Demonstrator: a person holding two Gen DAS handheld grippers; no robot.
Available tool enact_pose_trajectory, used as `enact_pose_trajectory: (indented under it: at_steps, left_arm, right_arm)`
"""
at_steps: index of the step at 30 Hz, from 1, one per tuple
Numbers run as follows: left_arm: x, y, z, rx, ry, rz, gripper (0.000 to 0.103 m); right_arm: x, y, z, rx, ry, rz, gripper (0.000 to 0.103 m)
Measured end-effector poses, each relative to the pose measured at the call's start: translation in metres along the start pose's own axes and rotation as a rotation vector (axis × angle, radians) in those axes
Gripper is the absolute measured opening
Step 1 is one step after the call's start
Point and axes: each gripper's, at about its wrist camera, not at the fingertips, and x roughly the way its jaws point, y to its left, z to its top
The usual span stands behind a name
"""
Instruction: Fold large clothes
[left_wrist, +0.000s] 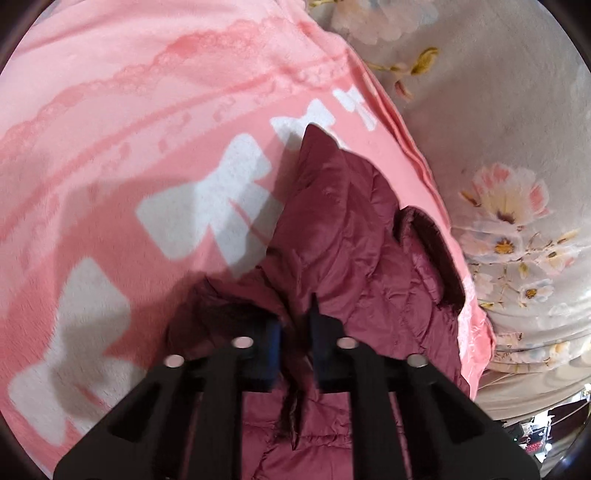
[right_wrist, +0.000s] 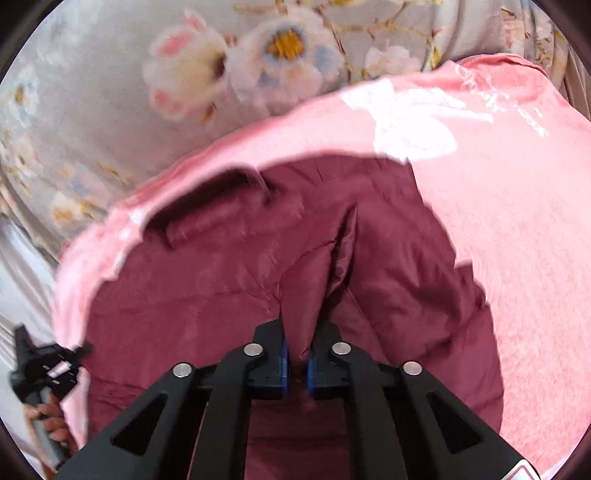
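Observation:
A maroon quilted puffer jacket (left_wrist: 343, 221) lies on a pink blanket (left_wrist: 110, 129) with white bow prints. My left gripper (left_wrist: 295, 332) is shut on a bunched fold of the jacket, which rises away from the fingers toward a pointed corner. In the right wrist view the same jacket (right_wrist: 388, 266) spreads over the pink blanket (right_wrist: 517, 221). My right gripper (right_wrist: 297, 343) is shut on a raised ridge of its fabric. A dark collar or cuff opening (right_wrist: 207, 199) shows at the jacket's left. The left gripper (right_wrist: 48, 365) also shows at the far left, held by a hand.
A grey bedspread with a flower print (left_wrist: 509, 147) lies under the blanket and also shows in the right wrist view (right_wrist: 147, 92). The blanket's edge (left_wrist: 424, 162) runs diagonally beside the jacket. Dark clutter (left_wrist: 543, 432) sits past the bed's edge at lower right.

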Motion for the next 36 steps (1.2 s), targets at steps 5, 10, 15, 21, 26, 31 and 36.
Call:
enact_pose_trajectory:
  at_steps: [5,10,15,21,26,31,36]
  left_arm:
    - [-0.028,-0.015,-0.001,0.107,-0.106,0.028,0.002]
    - [0.003,-0.003,-0.014,0.168,-0.057,0.154,0.001]
    - [0.013,0.007,-0.02,0.2,-0.062,0.172,0.001]
    - [0.012,-0.013,-0.032,0.365,-0.107,0.292,0.004]
    - [-0.034,-0.038,-0.046,0.499,-0.185,0.333,0.025]
    - [-0.054,-0.091,-0.052,0.569,-0.173,0.222,0.028]
    - [0.001,-0.119,-0.07,0.604,-0.054,0.207,0.027]
  right_arm:
    - [-0.028,0.021,0.008,-0.11,-0.105,0.006,0.003]
    - [0.026,0.009,-0.019,-0.145,0.057,-0.122,0.003]
    - [0.036,0.006,-0.029,-0.158,0.079,-0.148,0.002]
    - [0.034,0.0,-0.023,-0.142,0.105,-0.14,0.008]
    - [-0.021,0.001,-0.022,-0.131,0.016,-0.207,0.028]
    - [-0.041,0.047,-0.02,-0.196,-0.014,-0.087,0.025]
    - [-0.002,0.097,-0.04,-0.329,0.077,-0.016,0.012]
